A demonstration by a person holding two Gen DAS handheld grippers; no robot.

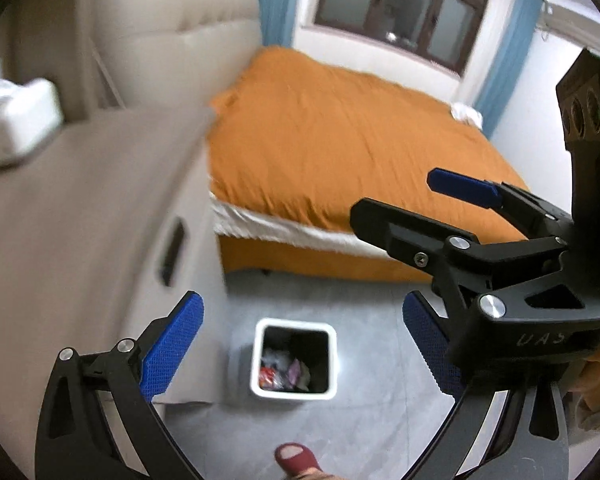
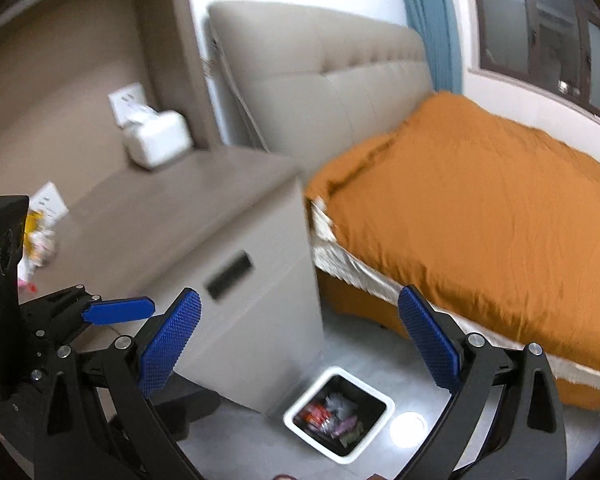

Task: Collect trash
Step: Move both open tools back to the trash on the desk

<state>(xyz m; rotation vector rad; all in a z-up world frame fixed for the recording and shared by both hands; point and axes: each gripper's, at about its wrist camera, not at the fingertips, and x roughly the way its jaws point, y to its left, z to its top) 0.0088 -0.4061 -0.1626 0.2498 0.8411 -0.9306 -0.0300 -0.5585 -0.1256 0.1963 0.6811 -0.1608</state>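
Left wrist view had the left gripper (image 1: pixel 302 348) spread wide and empty above the white bin (image 1: pixel 293 359) holding wrappers (image 1: pixel 286 374) beside the nightstand (image 1: pixel 80 200), while right wrist view showed the right gripper (image 2: pixel 300 344) equally spread over it.

Nightstand clutter (image 2: pixel 40 228) blurred, partly hidden.

A bedroom, and the bed (image 1: pixel 340 140) fills the middle under a rumpled orange cover, white mattress edge showing below it. A padded beige headboard (image 2: pixel 320 80) stands against the white wall. Right beside the bed sits a taupe nightstand (image 2: pixel 204 216) with a dark slot handle on its front. Blue curtains (image 1: pixel 512 48) flank a dark-framed window (image 1: pixel 400 4). Grey floor (image 1: pixel 380 420) underneath, catching one bright ceiling-light reflection.
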